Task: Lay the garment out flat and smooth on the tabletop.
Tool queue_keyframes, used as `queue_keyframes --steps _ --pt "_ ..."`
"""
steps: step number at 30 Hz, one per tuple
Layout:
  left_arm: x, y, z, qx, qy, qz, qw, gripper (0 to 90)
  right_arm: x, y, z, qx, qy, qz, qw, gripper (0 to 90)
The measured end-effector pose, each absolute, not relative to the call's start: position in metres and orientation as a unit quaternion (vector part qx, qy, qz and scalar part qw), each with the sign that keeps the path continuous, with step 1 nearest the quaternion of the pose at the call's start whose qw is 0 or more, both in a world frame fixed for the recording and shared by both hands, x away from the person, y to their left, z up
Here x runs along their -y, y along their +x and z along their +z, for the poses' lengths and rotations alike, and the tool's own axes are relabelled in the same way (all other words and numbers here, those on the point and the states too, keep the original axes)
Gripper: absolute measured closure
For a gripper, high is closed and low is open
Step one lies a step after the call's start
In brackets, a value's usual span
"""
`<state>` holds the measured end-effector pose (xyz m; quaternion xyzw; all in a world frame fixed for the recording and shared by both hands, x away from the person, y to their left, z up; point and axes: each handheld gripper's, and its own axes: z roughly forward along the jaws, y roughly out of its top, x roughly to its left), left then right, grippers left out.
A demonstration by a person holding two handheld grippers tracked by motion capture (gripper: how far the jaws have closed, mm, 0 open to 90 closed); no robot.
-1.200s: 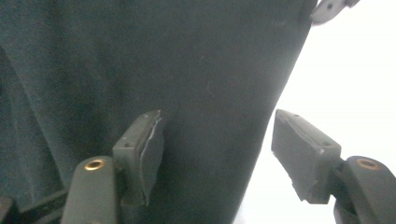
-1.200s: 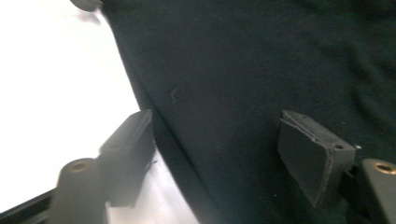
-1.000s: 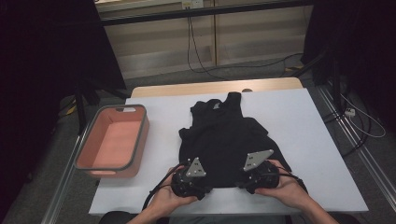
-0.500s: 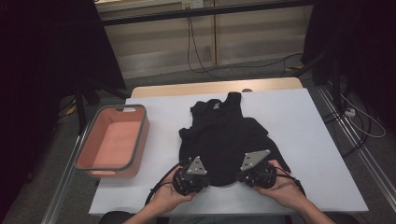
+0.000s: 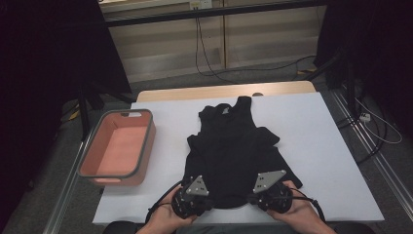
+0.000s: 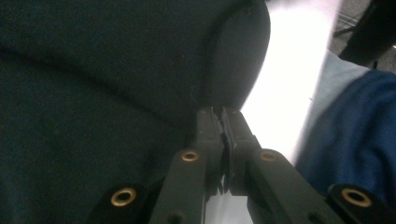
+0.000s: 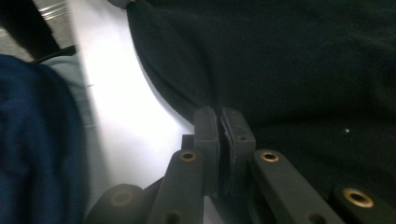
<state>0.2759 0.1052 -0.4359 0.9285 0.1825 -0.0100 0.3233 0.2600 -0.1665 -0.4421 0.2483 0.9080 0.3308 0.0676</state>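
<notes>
While clamped together, each hand-held gripper (image 6: 222, 112) (image 7: 219, 113) pinches the black garment's (image 5: 234, 146) bottom hem.

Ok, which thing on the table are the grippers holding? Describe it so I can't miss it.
On the white table, right of the pink bin, lies a black top, neck away from the person. It is the only cloth there, its near hem pinched by both grippers.

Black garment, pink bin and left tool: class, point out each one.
Black garment (image 5: 234, 146), high view, middle of the cloth.
Pink bin (image 5: 142, 146), high view, its right wall.
Left tool (image 6: 223, 116), left gripper view, between its closed tips.
</notes>
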Motion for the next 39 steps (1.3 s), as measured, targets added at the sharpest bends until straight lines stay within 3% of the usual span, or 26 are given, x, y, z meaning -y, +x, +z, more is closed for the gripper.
queue_keyframes --steps 11,12,15,20,25,30,37,39 --pt "-0.117 0.247 -0.433 -0.183 0.923 -0.034 0.337 85.2 0.16 0.221 -0.44 -0.912 0.232 0.337 0.035 84.1" --pt "-0.118 0.25 -0.432 -0.18 0.922 -0.036 0.341 82.5 0.161 0.221 -0.44 -0.91 0.235 0.34 0.037 79.3" --pt "-0.121 0.259 -0.425 -0.202 0.91 -0.024 0.36 67.3 0.166 0.229 -0.437 -0.898 0.255 0.354 0.05 53.3" --pt "-0.135 0.279 -0.411 -0.232 0.895 0.011 0.381 60.3 0.186 0.25 -0.421 -0.875 0.29 0.378 0.087 44.9" --pt "-0.147 0.297 -0.408 -0.257 0.887 0.048 0.381 56.4 0.213 0.269 -0.413 -0.851 0.331 0.391 0.112 42.8" --pt "-0.148 0.319 -0.422 -0.241 0.898 0.107 0.351 54.1 0.234 0.295 -0.423 -0.848 0.375 0.352 0.13 53.3" --pt "-0.151 0.344 -0.435 -0.278 0.901 0.104 0.315 56.7 0.258 0.318 -0.447 -0.845 0.414 0.313 0.127 54.6" --pt "-0.148 0.347 -0.44 -0.279 0.903 0.11 0.307 55.2 0.255 0.321 -0.446 -0.851 0.406 0.308 0.124 60.6"
